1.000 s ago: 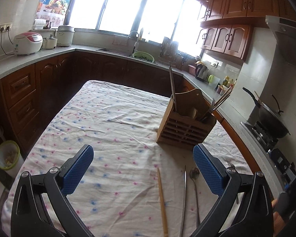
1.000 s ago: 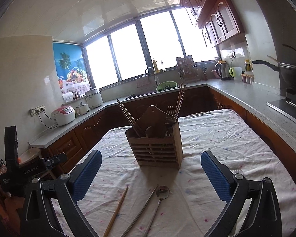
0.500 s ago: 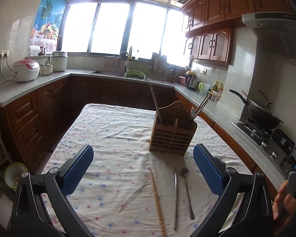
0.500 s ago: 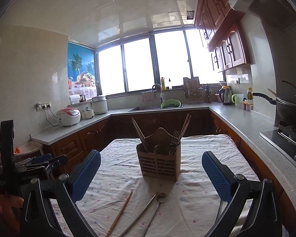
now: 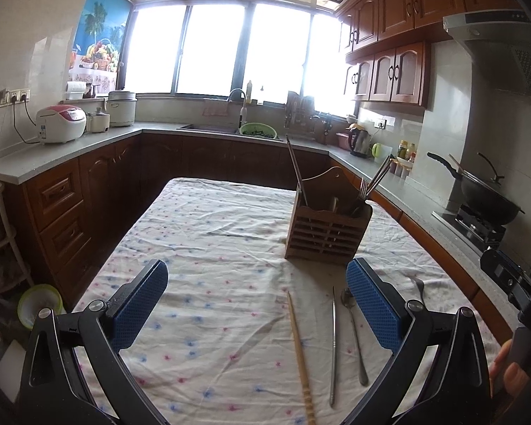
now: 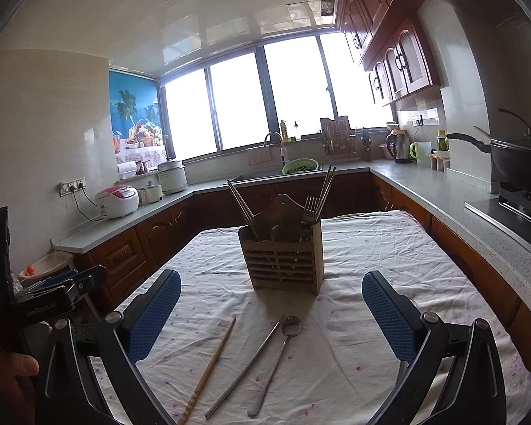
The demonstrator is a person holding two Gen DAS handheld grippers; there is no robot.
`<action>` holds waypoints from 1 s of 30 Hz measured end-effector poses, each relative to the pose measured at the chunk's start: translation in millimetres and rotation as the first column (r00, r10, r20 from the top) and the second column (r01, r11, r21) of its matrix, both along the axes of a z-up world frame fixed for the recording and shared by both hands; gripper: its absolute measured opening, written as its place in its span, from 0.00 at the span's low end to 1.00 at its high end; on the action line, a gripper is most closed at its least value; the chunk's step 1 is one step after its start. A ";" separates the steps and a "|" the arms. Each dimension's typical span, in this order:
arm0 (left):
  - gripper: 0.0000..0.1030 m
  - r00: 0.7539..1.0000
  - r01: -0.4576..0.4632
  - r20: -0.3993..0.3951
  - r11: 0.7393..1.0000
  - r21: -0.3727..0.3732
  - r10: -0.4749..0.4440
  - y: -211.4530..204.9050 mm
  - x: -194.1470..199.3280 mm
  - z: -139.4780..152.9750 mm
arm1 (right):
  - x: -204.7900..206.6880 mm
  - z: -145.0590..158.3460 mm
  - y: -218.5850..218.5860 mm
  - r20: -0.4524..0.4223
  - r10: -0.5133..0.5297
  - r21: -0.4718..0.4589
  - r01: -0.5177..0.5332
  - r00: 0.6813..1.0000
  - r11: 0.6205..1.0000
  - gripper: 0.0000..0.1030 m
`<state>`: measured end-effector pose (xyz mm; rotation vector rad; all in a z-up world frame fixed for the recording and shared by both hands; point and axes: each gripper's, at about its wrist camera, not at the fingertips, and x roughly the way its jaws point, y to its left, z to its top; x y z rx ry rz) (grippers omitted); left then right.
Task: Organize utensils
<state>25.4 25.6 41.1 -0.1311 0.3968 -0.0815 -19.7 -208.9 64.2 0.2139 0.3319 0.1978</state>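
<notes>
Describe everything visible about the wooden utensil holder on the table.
The wooden utensil holder is a brown, box-shaped caddy with horizontal slats on its front and a taller arched back panel with a small hole. It stands upright on the dotted tablecloth, beyond the loose utensils. Chopsticks lean out on one side; forks and more chopsticks rise on the other. Neither gripper touches it.

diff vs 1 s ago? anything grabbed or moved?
Nothing grabbed or released. Only the views shifted: both cameras tilted up and levelled, showing more ceiling. The left gripper and right gripper stay open and empty. The wooden chopstick, metal chopstick, spoon and holder haven't moved.
</notes>
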 end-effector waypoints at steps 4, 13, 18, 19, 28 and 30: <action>1.00 1.000 -0.010 0.026 0.999 0.037 0.009 -9.8 6.3 -15.6 | 2.9 -17.2 -2.5 0.029 -0.039 -0.002 0.039 0.999 0.999 1.00; 1.00 0.999 -0.002 -0.037 0.996 0.084 0.005 -27.1 30.9 -27.3 | 39.9 -31.6 -12.2 -0.139 -0.064 -0.012 0.063 0.988 0.998 1.00; 1.00 0.998 -0.032 -0.053 0.988 0.152 0.040 -34.2 35.3 -35.6 | 49.4 -38.5 -14.3 -0.175 -0.090 -0.042 0.084 0.980 0.996 1.00; 1.00 0.998 -0.031 -0.048 0.990 0.138 0.038 -33.6 33.5 -37.1 | 48.0 -41.0 -14.4 -0.172 -0.087 -0.037 0.082 0.981 0.996 1.00; 1.00 0.997 -0.063 -0.038 0.990 0.126 0.068 -31.0 12.8 -54.2 | 15.0 -64.9 -2.6 -0.076 -0.089 -0.051 0.086 0.993 0.995 1.00; 1.00 0.998 -0.061 -0.023 0.989 0.132 0.064 -31.1 5.1 -57.1 | 5.3 -67.9 -0.9 -0.057 -0.086 -0.055 0.083 0.995 0.995 1.00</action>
